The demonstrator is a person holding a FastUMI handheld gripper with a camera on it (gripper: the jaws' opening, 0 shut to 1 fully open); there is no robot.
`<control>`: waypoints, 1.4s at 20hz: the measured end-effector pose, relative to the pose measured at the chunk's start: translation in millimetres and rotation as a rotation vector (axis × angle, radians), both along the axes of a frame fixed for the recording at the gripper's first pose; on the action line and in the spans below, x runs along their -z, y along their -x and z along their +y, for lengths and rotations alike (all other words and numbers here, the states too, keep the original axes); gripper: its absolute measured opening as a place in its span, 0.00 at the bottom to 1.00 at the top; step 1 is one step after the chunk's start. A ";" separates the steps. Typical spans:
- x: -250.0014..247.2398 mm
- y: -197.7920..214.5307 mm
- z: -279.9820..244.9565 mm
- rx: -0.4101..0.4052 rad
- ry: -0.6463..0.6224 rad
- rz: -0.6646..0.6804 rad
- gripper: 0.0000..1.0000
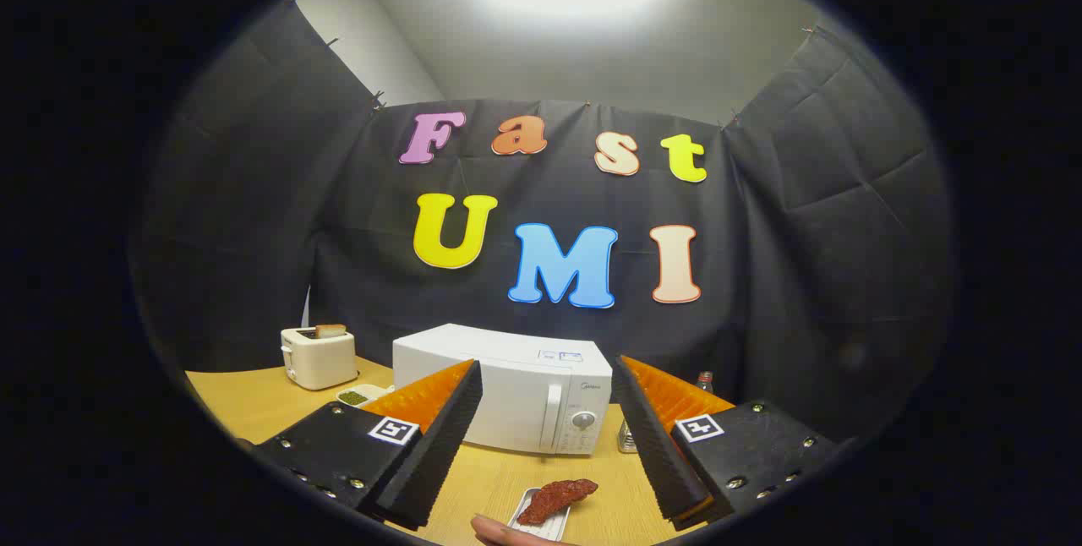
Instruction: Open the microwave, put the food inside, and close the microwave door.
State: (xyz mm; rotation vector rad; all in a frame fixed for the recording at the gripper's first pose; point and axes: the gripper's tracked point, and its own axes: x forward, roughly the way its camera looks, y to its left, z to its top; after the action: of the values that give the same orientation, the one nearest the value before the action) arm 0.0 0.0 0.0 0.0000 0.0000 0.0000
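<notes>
While the tool (548, 436) hangs released, reddish food (556, 499) lies before the closed white microwave (516, 398).

A white toaster (318, 357) holding a slice of bread (330, 330) stands on the wooden table (245, 402), a small dish of greens (355, 396) just beside it.

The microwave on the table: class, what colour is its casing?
White, seen in the gripper view: the microwave stands beyond the open gripper.
</notes>
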 end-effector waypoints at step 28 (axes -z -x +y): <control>0.5 -3.6 -7.7 0.040 -0.038 -0.004 0.95</control>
State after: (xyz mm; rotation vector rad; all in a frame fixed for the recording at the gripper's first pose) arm 3.6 -7.7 -0.5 0.0378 -0.0041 -0.0401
